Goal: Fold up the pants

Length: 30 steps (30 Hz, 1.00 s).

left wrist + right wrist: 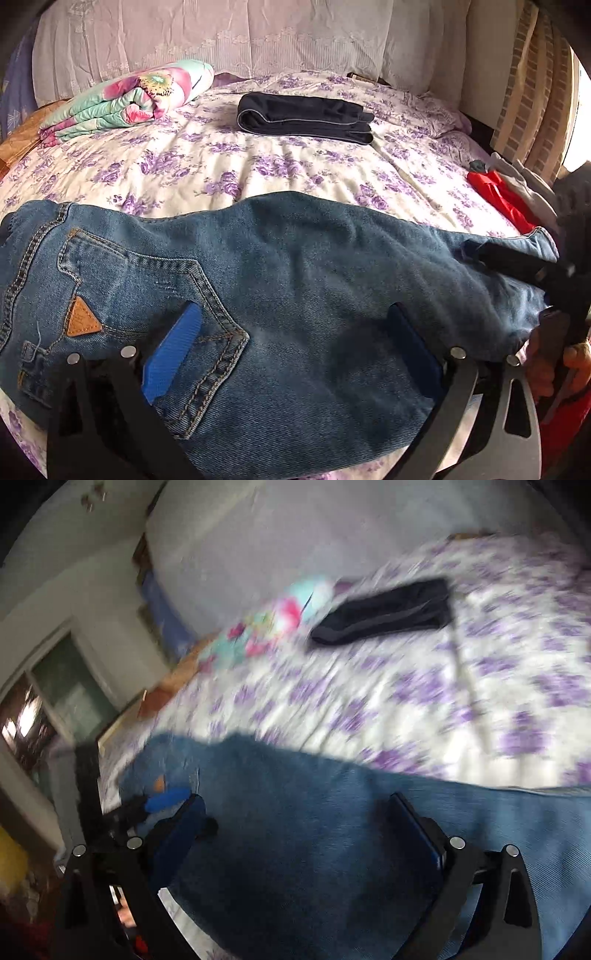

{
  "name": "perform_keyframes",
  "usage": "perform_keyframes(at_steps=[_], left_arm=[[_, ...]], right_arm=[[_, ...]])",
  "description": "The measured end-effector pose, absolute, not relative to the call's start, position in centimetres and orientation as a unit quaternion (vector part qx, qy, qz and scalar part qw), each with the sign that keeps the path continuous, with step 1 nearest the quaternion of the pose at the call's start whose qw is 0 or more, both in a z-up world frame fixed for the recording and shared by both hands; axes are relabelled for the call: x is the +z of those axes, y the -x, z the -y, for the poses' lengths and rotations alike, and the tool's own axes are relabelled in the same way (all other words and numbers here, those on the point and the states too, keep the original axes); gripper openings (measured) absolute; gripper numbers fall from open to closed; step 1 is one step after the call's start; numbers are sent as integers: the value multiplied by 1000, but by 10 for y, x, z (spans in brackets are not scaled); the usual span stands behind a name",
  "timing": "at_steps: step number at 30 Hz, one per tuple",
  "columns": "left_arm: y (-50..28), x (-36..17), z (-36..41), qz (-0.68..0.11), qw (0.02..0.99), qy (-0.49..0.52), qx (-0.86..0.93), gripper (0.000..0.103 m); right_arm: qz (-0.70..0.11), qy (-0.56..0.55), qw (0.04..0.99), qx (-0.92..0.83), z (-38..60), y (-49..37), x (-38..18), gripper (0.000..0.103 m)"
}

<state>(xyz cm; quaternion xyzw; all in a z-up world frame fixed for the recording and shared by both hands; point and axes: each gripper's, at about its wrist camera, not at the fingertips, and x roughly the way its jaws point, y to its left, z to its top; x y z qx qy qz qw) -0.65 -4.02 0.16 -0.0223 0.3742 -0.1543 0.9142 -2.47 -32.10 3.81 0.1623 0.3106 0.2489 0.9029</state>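
Jaws wide apart on both grippers, nothing clamped: left gripper hovers over the blue denim jeans w/ its bright-blue pads either side of the seat area, right gripper likewise spread over the leg end, fabric under it but not pinched. Jeans lie flat across the near edge of the bed, already doubled leg-on-leg by the look of it, back pocket w/ tan triangular leather patch facing up at the waist end. Laid out lengthwise like that, the pair seems set for the next crosswise fold, one gripper at each end, prob. so hems can be brought toward the waistband. Right wrist view is motion-blurred, so exact contact w/ the denim can't be told.

Around them: white bedsheet w/ purple flower print, a folded dark navy pair of pants parked well apart toward the far side, apparently a finished item kept clear of the work zone. Rolled floral quilt in pink and mint sits far left near the lace-covered headboard. Red garment and other loose clothes pile at the right edge, just beside the hems; they could snag or get swept up if the leg end is lifted carelessly. Person's fingers visible on the right gripper's handle
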Motion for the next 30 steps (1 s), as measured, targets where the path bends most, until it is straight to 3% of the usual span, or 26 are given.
perform_keyframes(at_steps=[4, 9, 14, 19, 28, 30], left_arm=[[8, 3, 36, -365, 917, 41, -159, 98], [15, 21, 32, -340, 912, 105, -203, 98], [15, 27, 80, -335, 910, 56, -238, 98], [17, 4, 126, -365, 905, -59, -211, 98], [13, 1, 112, -375, 899, -31, -224, 98], [13, 0, 111, -375, 899, -30, -224, 98]], right_arm=[[-263, -200, 912, 242, 353, 70, 53, 99], [-284, -204, 924, 156, 402, 120, 53, 99], [-313, -238, 916, 75, 451, 155, 43, 99], [-338, -247, 908, 4, 476, 170, 22, 99], [-288, -341, 894, -31, 521, 148, 9, 99], [-278, -334, 900, -43, 522, 142, 9, 95]])
